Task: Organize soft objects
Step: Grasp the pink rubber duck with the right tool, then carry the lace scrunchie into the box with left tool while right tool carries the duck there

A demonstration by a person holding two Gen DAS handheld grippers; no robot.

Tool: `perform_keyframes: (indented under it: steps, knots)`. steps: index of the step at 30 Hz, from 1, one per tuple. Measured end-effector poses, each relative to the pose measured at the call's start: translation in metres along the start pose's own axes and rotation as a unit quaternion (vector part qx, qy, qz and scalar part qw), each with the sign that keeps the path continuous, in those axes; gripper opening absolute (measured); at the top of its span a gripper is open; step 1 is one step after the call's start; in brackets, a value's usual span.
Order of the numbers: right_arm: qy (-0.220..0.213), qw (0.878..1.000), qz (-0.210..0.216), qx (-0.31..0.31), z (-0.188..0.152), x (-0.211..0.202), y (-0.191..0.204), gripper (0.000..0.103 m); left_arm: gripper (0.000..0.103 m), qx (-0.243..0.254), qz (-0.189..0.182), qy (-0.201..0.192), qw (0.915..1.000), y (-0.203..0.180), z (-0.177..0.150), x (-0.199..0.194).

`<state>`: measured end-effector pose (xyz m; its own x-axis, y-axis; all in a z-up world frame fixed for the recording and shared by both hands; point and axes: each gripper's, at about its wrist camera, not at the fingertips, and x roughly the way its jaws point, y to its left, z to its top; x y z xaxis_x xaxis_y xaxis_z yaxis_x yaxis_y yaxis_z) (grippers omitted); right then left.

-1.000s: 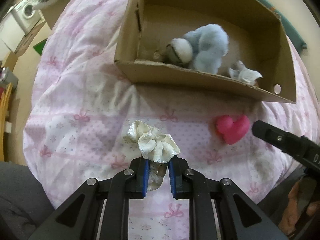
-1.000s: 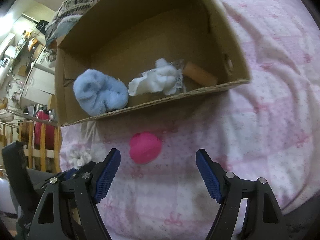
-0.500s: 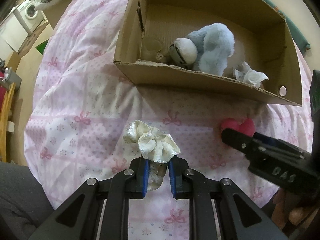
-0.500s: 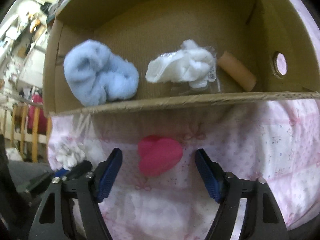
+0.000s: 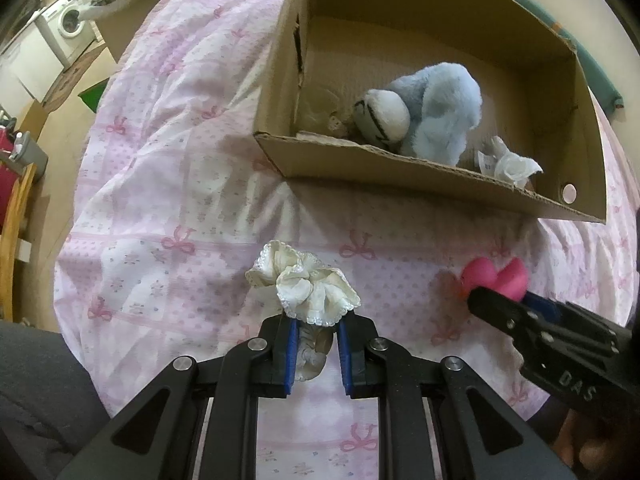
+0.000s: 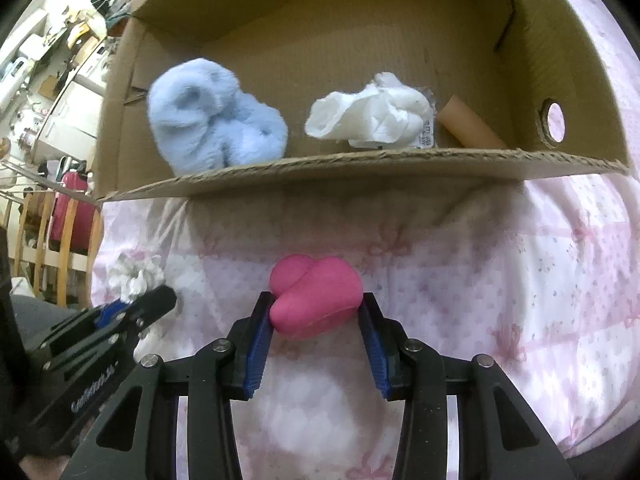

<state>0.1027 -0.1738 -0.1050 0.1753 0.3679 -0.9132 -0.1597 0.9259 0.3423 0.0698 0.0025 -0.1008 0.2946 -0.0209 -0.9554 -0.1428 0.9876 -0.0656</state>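
My left gripper (image 5: 315,330) is shut on a cream lace scrunchie (image 5: 308,286) over the pink quilt. My right gripper (image 6: 316,308) has closed its blue pads against both sides of a pink heart-shaped soft toy (image 6: 316,294) lying on the quilt; the toy also shows in the left wrist view (image 5: 496,278). Beyond both stands an open cardboard box (image 5: 420,174) holding a light blue plush (image 5: 428,114), a white crumpled cloth (image 6: 376,116) and a tan tube (image 6: 468,128). The scrunchie shows at the left of the right wrist view (image 6: 138,276).
The pink bow-print quilt (image 5: 172,184) covers the bed. The bed edge drops off to the left, with a washing machine (image 5: 66,24), a wooden chair (image 6: 44,240) and floor clutter beyond. The box's near wall (image 6: 360,168) rises just ahead of both grippers.
My right gripper moved forward around the pink heart and closed from wide open onto it. My left gripper kept its hold on the scrunchie and shifted only slightly.
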Motion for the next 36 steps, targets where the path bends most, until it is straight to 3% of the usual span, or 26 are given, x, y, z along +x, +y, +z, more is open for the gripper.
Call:
perform_keyframes:
  steps: [10, 21, 28, 36]
  knots:
    - [-0.024, 1.000, 0.009, -0.007, -0.016, -0.034, 0.007, 0.045, 0.015, 0.006, -0.006, -0.026, 0.9996, -0.001, -0.003, -0.033]
    - [-0.102, 0.994, 0.040, 0.015, -0.022, -0.111, -0.009, 0.045, 0.015, 0.012, -0.036, -0.112, 0.9929, 0.006, 0.012, -0.110]
    - [-0.157, 0.986, 0.055, 0.017, -0.004, -0.138, -0.018, 0.045, 0.015, 0.026, -0.047, -0.151, 0.9871, 0.007, 0.037, -0.132]
    - [-0.201, 0.979, 0.045, -0.007, 0.031, -0.152, -0.017, 0.045, 0.015, 0.055, -0.038, -0.166, 0.9838, -0.004, 0.077, -0.124]
